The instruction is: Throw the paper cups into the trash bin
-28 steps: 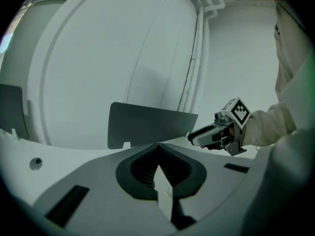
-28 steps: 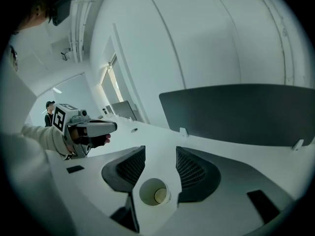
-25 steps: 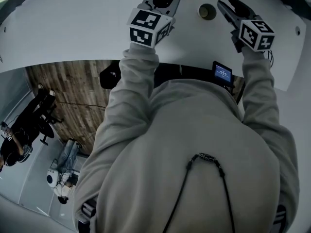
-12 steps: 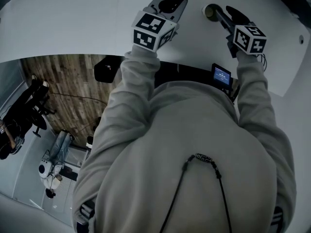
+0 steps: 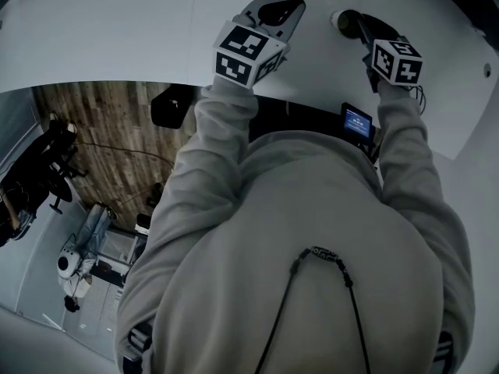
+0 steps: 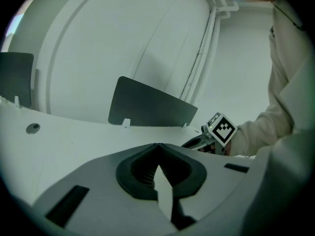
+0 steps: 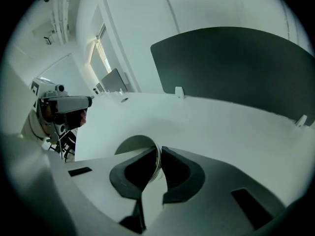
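Right grey two-jaw gripper (image 7: pixel 158 154) with pads narrowed almost together, clenched on the thin rim wall of the small white paper cup (image 7: pixel 132 144). Jaws just closed in, the cup wall between them, one pad on each side of the rim. Cup upright on the broad white table (image 5: pixel 117 29), near the far edge, its mouth turned upward. In the head view, the same cup (image 5: pixel 338 17) half covered by the right gripper (image 5: pixel 348 19), pointing steeply down at it.

Left grey two-jaw gripper (image 6: pixel 157 147) clenched too, tips meeting, nothing between the pads. Low over the bare white table (image 6: pixel 64 141), just beside the right gripper, well apart from the cup. In the head view, the left gripper (image 5: pixel 273 10) to the left of the cup, not touching it.

Behind both, a dark grey flat panel (image 7: pixel 231 68) standing upright on the table, seen also in the left gripper view (image 6: pixel 147 104).
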Tool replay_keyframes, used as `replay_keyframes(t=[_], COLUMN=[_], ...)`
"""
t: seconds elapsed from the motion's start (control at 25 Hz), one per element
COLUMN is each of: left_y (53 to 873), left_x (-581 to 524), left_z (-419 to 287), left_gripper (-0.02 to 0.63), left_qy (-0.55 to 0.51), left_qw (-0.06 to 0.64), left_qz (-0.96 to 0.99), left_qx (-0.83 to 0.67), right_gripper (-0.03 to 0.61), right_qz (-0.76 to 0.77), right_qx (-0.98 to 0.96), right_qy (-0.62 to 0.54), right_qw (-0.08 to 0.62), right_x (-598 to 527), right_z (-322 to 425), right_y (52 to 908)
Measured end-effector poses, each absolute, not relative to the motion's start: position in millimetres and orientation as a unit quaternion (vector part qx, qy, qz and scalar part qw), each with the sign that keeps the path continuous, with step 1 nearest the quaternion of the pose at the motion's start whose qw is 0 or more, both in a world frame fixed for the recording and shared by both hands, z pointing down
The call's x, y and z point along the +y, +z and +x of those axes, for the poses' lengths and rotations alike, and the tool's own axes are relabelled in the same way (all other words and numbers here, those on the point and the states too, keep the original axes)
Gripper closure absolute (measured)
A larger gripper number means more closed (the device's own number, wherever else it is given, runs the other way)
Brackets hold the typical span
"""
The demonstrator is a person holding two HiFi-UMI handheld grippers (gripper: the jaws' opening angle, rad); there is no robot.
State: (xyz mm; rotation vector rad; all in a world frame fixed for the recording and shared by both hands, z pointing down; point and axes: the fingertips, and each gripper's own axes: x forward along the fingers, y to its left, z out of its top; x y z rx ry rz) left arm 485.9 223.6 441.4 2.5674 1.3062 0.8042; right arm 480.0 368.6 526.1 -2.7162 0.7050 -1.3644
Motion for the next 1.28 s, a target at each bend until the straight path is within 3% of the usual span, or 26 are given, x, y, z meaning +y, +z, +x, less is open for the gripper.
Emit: replay_keyframes(t=[0.8, 1.28], left_y=[393.4, 313.9], left_x=[245.6, 245.8], left_z=[461.8, 440.3], left_gripper=[0.611, 0.611], left_qy=[0.200, 0.117], left_qw=[0.054, -0.012], left_qz=[0.868, 0.879], left_qx=[0.451, 0.462], right_gripper=[0.537, 0.537], right_qz=[-0.904, -0.935], right_qx=[0.244, 0.271], right_qy=[-0.352, -0.229], right_qw=[0.003, -0.010], right_x=[377.3, 374.1], right_z=[463.2, 442.3], right_y=[457.8, 329.6])
